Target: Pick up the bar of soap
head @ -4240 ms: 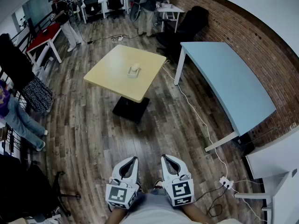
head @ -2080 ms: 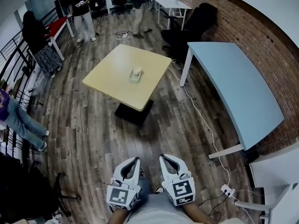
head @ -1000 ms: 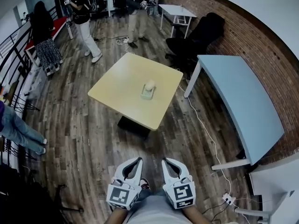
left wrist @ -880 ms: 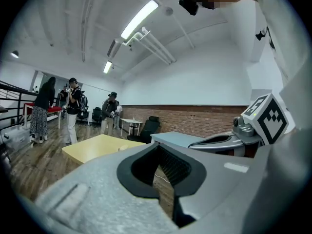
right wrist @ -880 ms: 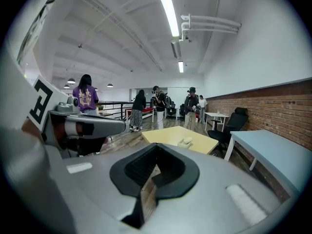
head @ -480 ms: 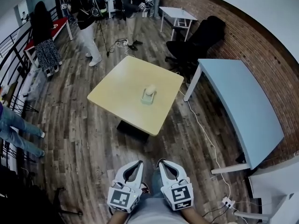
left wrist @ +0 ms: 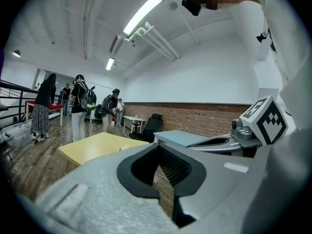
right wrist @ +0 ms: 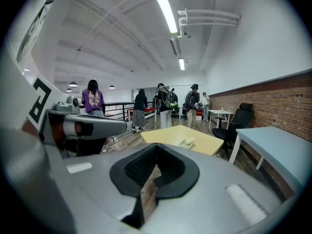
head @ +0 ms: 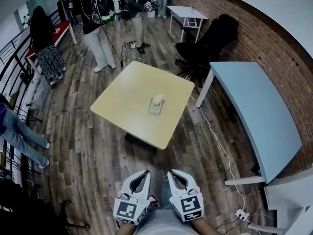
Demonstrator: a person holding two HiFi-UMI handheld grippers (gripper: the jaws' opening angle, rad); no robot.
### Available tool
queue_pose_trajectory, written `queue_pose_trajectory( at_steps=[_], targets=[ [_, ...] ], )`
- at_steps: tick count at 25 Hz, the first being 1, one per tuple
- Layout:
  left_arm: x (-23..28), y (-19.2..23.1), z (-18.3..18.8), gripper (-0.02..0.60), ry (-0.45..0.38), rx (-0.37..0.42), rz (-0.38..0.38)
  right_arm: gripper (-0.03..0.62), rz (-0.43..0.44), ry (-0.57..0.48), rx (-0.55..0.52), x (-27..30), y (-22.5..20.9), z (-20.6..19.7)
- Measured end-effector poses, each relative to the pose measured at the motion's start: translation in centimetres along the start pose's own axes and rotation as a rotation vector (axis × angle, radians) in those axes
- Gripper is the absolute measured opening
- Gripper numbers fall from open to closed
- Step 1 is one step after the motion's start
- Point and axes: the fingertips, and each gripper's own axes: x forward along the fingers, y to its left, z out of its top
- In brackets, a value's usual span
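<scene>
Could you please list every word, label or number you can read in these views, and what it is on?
No readable text anywhere.
Marker cube on the left gripper: black-and-white square pattern only, no letters.
Marker cube on the right gripper: the same, pattern only.
Print on the back of a person's purple top: too small to read.

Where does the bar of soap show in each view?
Head view: bar of soap near centre, on the yellow table.
Left gripper view: low, left of centre, only its top showing, faint.
Right gripper view: right of centre.
Shared landmark: the yellow table.
</scene>
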Motion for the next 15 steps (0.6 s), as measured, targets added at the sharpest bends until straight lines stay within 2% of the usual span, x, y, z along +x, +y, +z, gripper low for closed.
queue_pose_trajectory(
  at_steps=[15],
  targets=[
    [12.5,2.9,1.5,0.003,0.022,-0.002,0.02,0.003,0.035,0.007,-0.004,7.7,-10.1,3.3]
  ],
)
